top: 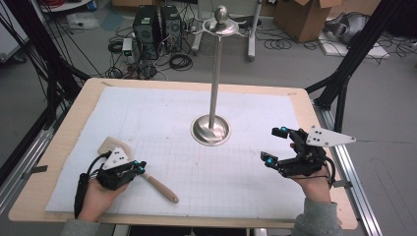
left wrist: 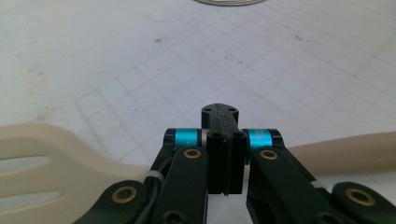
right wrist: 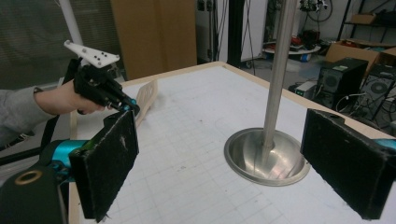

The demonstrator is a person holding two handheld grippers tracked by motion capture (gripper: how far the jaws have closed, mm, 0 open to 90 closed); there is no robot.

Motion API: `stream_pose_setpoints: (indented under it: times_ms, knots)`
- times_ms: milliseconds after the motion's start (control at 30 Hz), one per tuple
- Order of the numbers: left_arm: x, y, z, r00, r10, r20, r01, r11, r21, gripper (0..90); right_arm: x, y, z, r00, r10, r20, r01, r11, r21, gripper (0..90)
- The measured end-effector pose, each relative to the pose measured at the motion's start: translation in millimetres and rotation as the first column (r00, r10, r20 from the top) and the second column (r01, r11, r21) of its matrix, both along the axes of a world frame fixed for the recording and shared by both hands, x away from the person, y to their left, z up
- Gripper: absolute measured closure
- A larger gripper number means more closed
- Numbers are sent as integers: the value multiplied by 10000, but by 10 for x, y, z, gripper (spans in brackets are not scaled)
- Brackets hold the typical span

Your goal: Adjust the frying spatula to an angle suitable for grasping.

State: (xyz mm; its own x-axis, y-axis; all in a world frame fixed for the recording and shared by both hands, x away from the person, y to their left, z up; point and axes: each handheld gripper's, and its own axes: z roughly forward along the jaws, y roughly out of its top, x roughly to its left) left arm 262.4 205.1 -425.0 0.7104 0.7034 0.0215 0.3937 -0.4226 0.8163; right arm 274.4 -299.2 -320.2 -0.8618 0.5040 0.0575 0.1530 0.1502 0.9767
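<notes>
Left hand-held gripper (top: 140, 168) near-left on the desk (top: 69, 132), jaws clamped on the neck of one slotted wooden spatula (top: 160, 187); handle points near-right, close to the desk's near edge. Right hand-held gripper (top: 275, 145) near-right, jaws wide, nothing between them. Open grid paper (top: 162, 118) between both. Farther, centre: one steel stand (top: 211, 129), clear all round.

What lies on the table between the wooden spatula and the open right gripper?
Nothing: in the high view only bare gridded paper stretches from the wooden spatula to the right gripper. The metal stand sits farther back, off that line.
</notes>
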Motion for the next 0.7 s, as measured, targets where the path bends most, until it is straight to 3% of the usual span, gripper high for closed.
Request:
stream_pose_setpoints:
  times_ms: [67, 133, 433, 700]
  knots:
    - [-35, -51, -18, 9997, -204, -123, 204, 9998, -53, 897, 10, 13, 8, 10000, 75, -37, -75, 10000, 31, 102]
    - [-70, -89, -33, 9998, -189, -117, 191, 9996, 203, 897, 25, 20, 16, 9999, 123, 25, -123, 9999, 116, 102]
    - [-224, -33, -60, 9994, -266, -222, 261, 9994, -217, 897, 133, 73, 30, 9991, 397, 145, -402, 9985, 360, 102]
    - [-349, -114, -107, 9970, -685, -374, 688, 9976, 65, 897, 180, 103, 49, 9985, 510, 203, -520, 9975, 489, 102]
